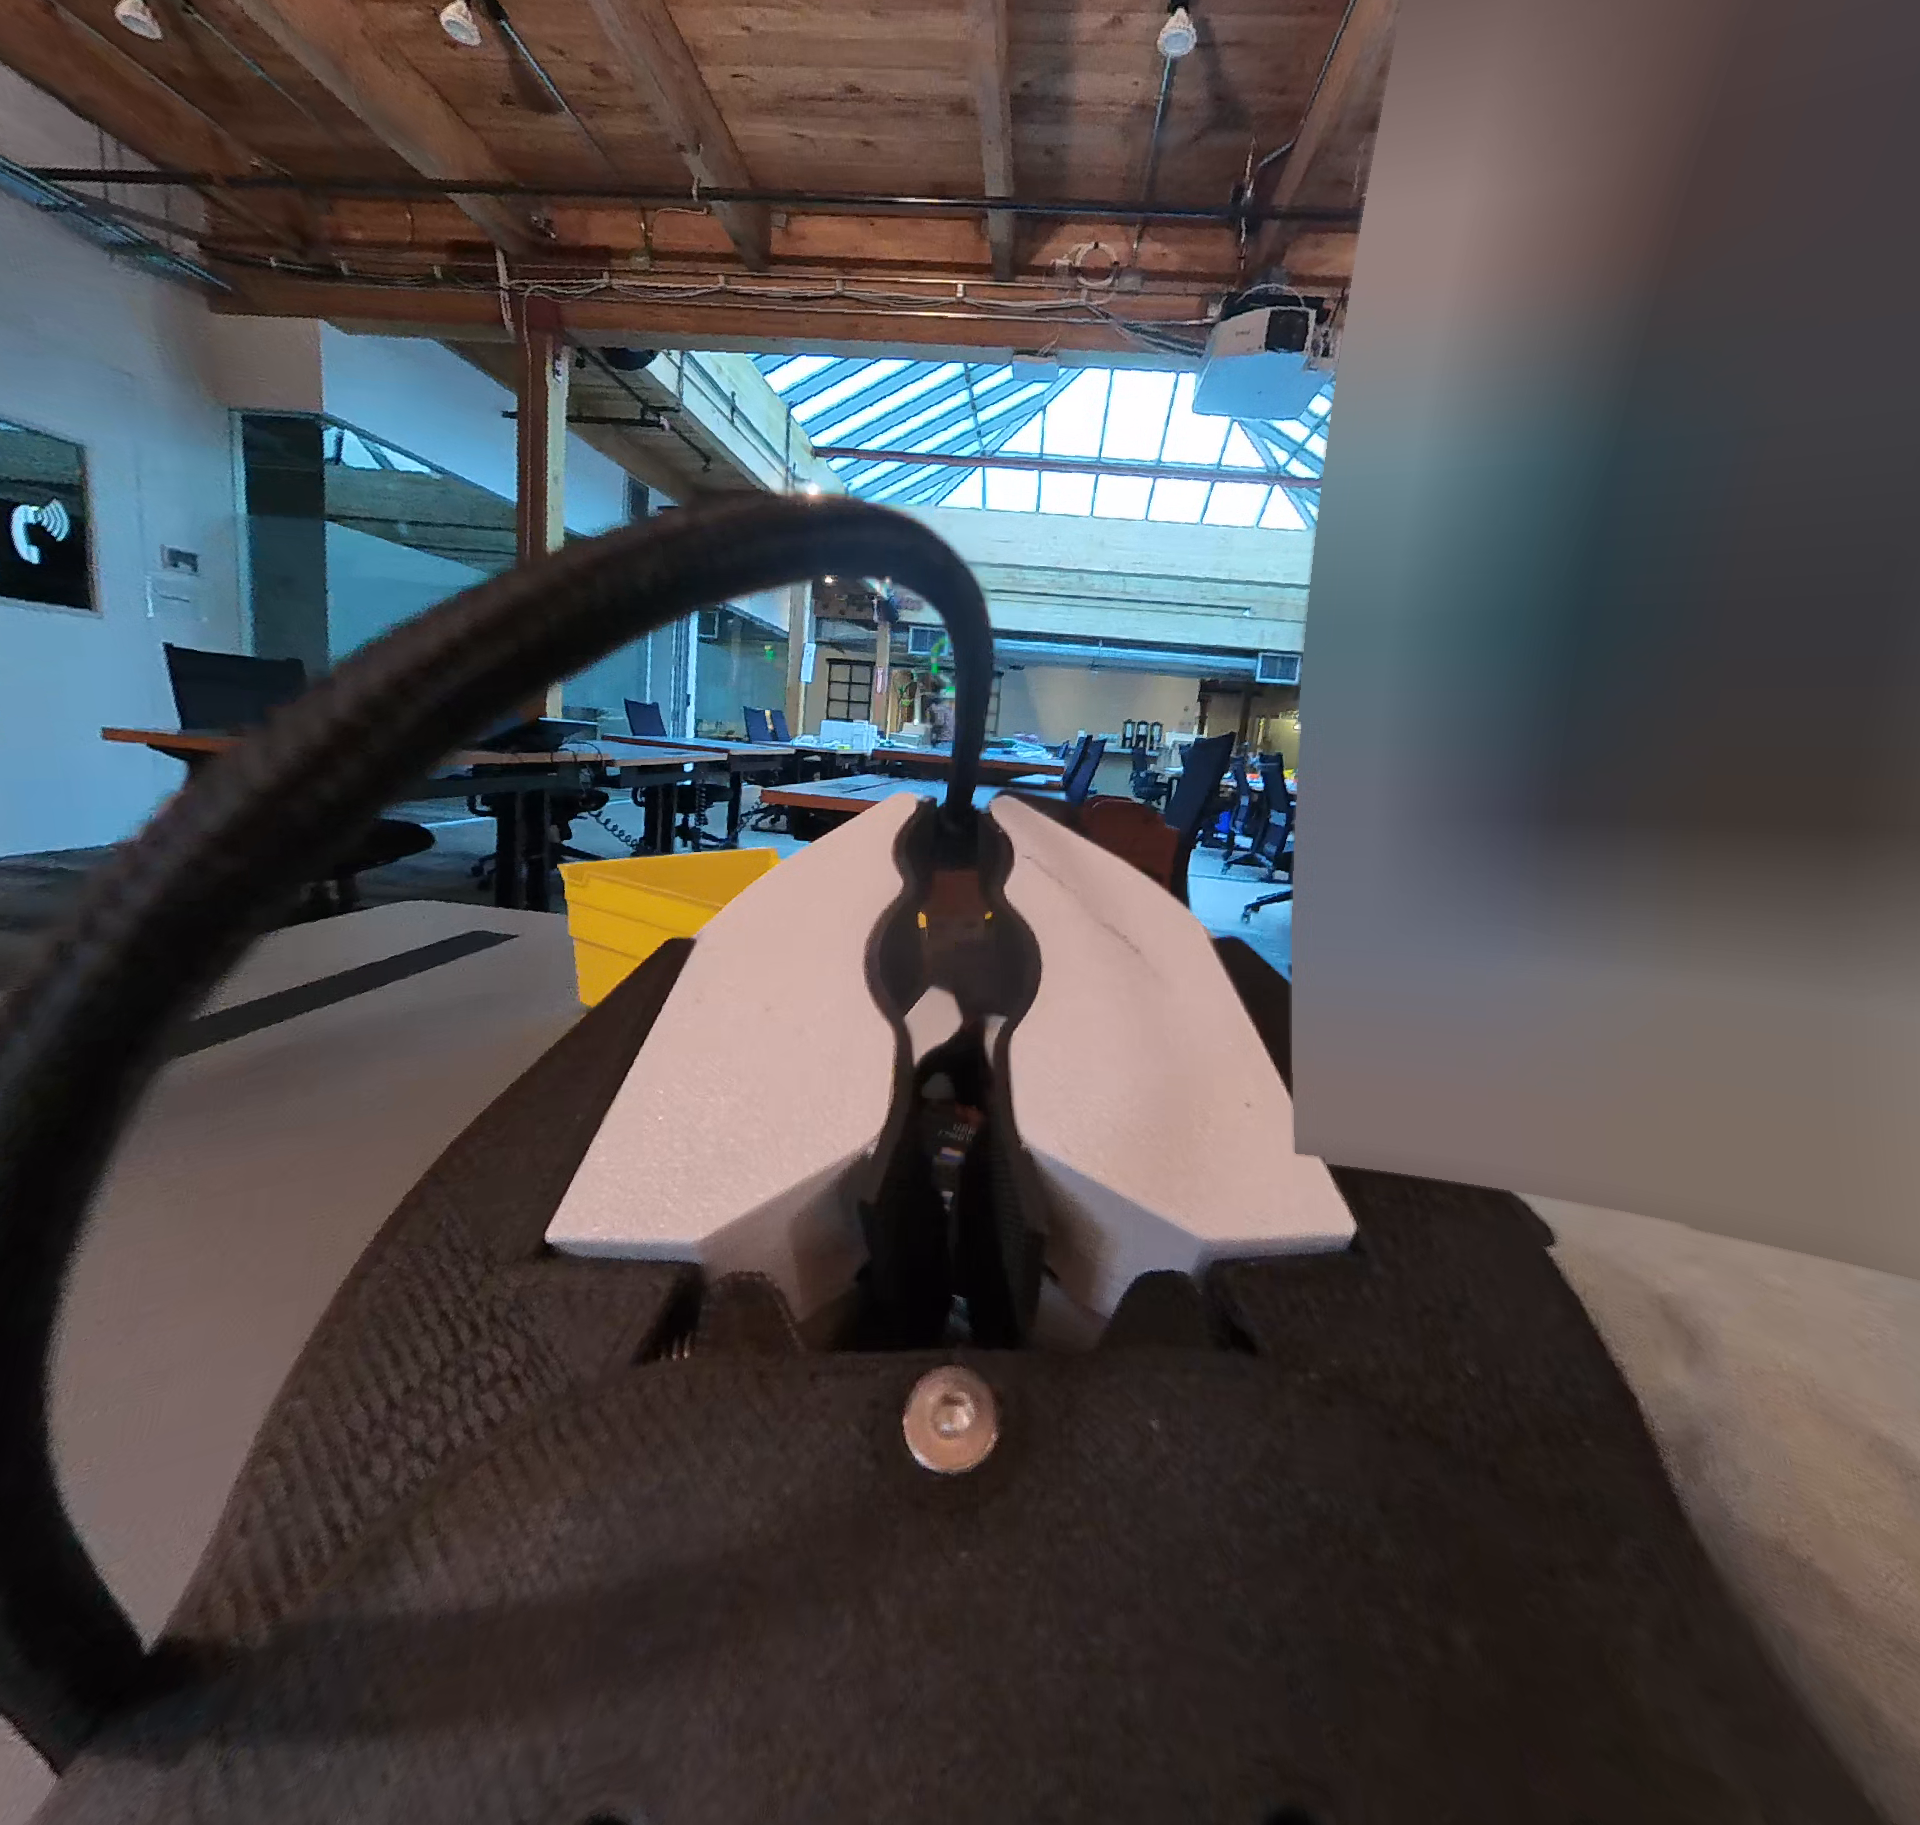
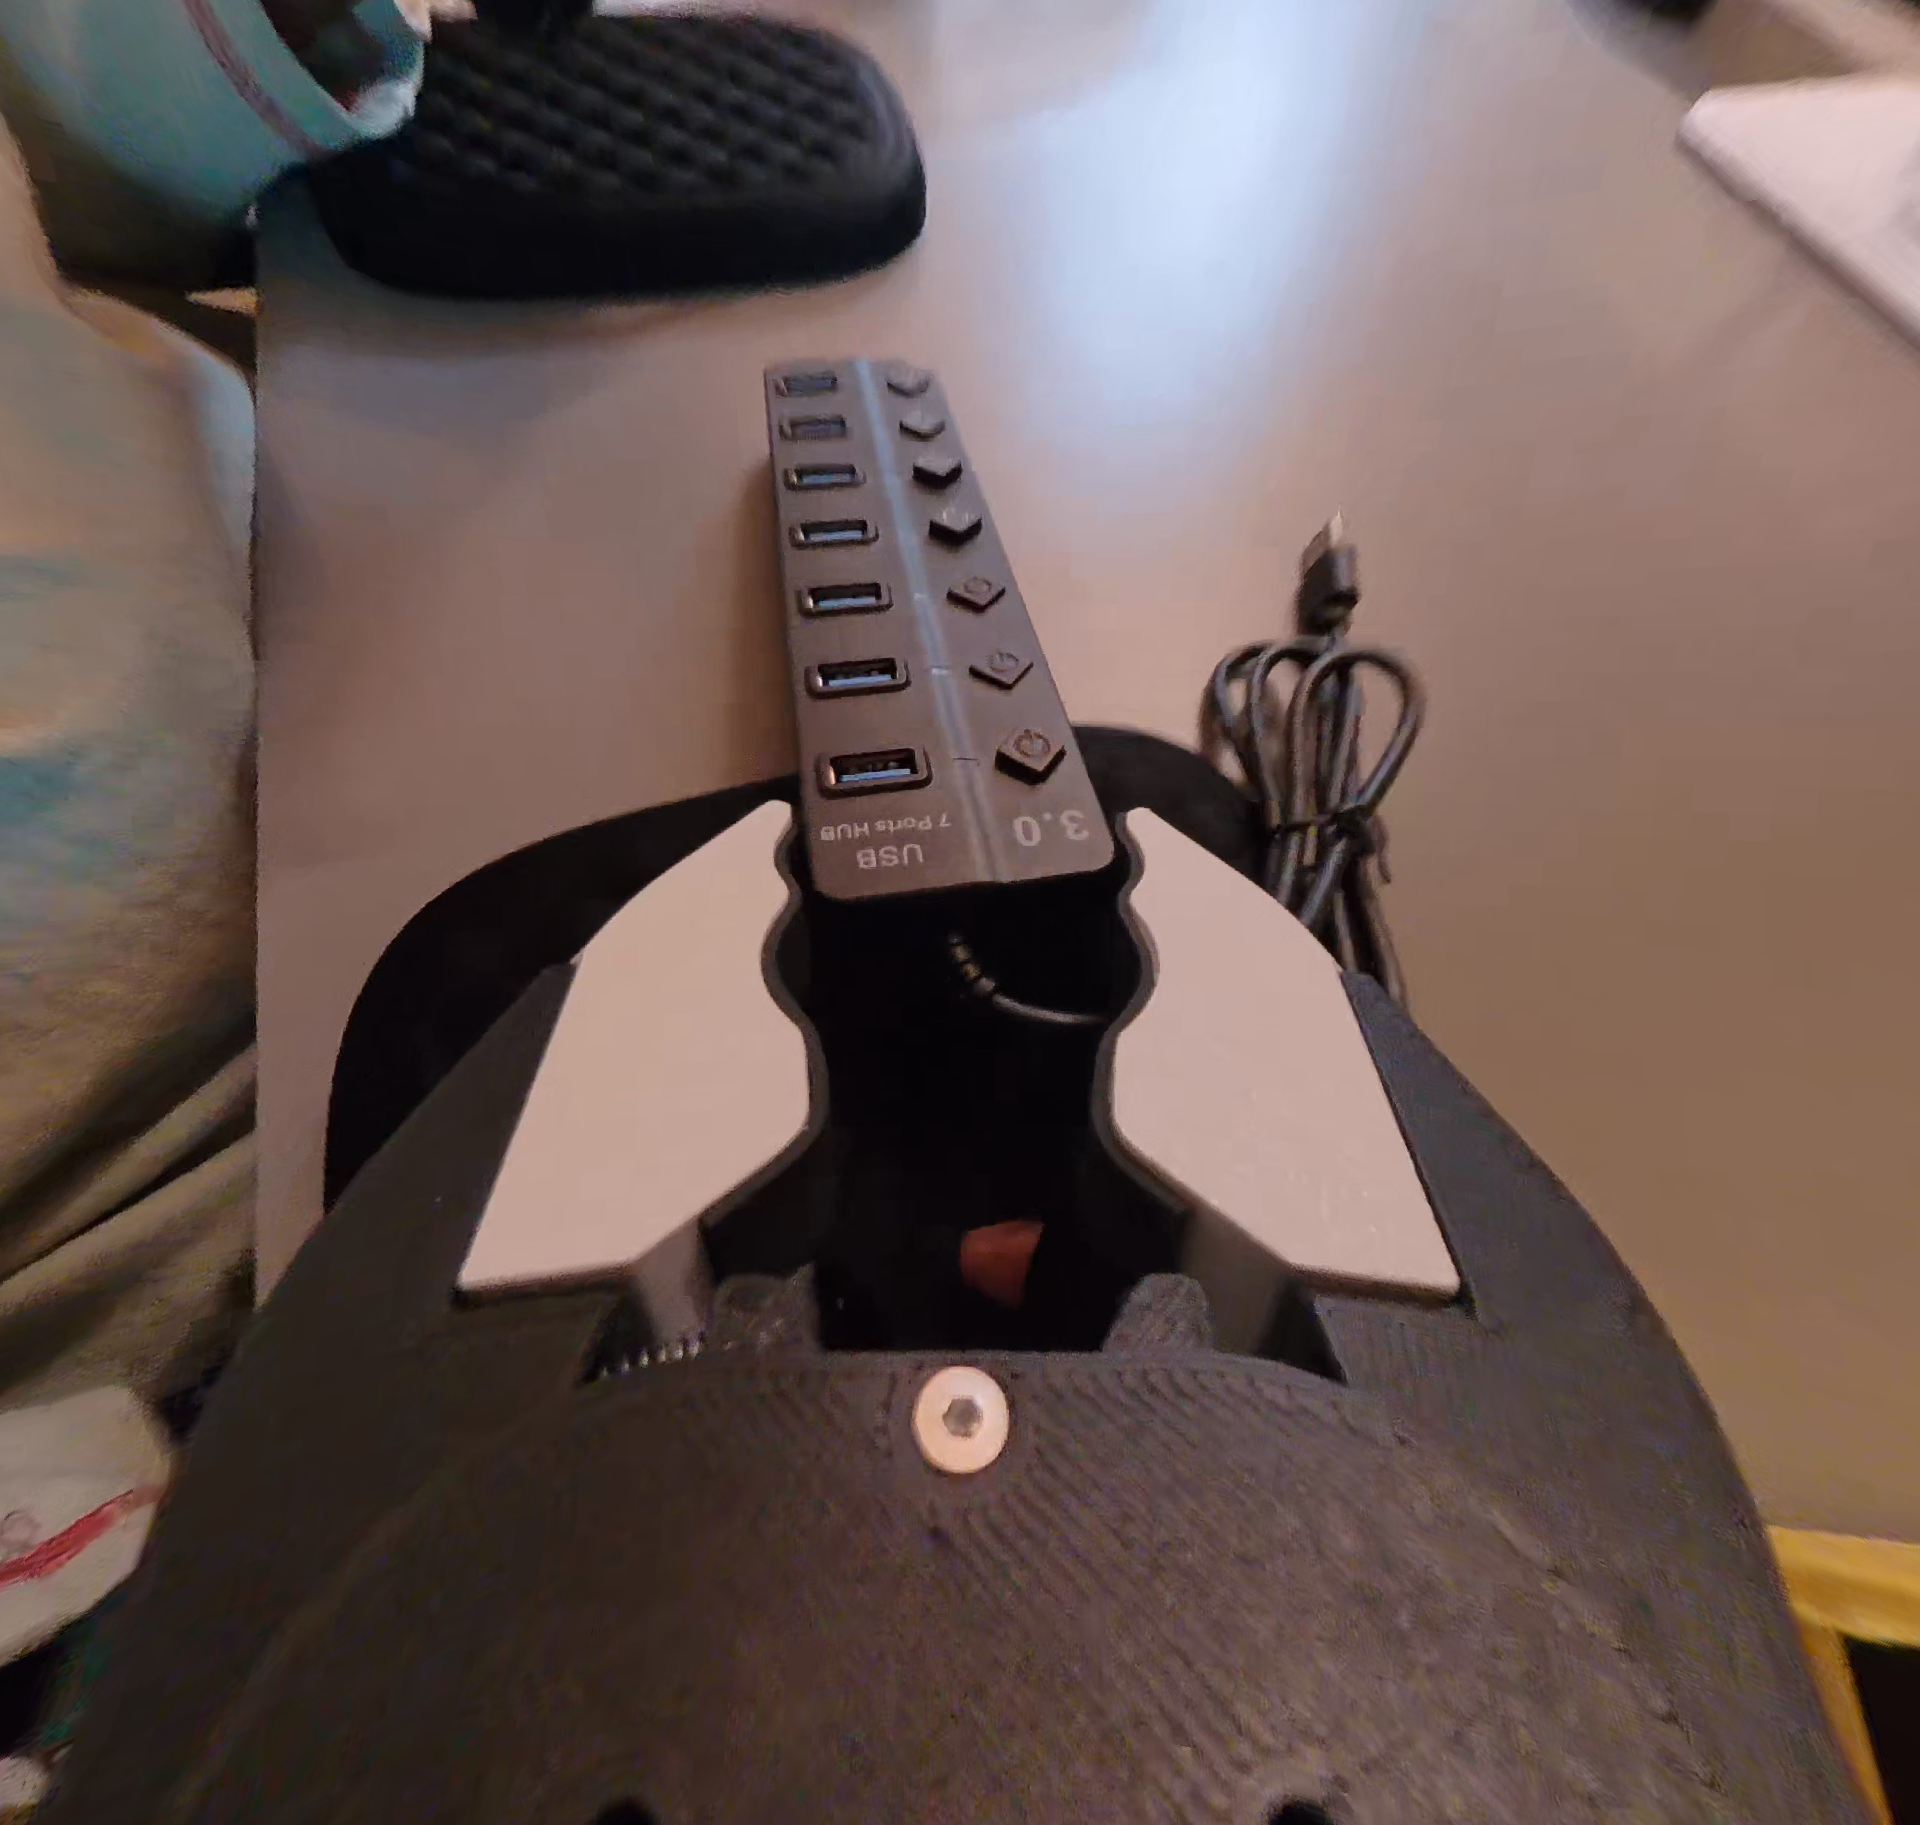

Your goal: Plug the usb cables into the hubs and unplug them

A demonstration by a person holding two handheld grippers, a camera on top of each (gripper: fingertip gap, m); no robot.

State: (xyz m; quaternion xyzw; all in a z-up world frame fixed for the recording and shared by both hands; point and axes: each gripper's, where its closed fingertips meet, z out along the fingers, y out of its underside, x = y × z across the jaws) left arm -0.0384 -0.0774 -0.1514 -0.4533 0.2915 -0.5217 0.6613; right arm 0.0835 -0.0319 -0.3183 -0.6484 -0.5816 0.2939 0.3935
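Observation:
My left gripper points up and out over the room. It is shut on the plug end of a thick black braided USB cable, which arcs up from the fingertips and loops down to the left. My right gripper is shut on the near end of a long black USB hub. The hub lies on the grey table and stretches away from me, with a row of several open ports and a row of buttons. No cable is in any visible port.
A tied bundle of thin black cable lies just right of the hub. A black textured pad-like object sits beyond it under a person's teal sleeve. A yellow bin stands past the table edge, with office desks and chairs behind it.

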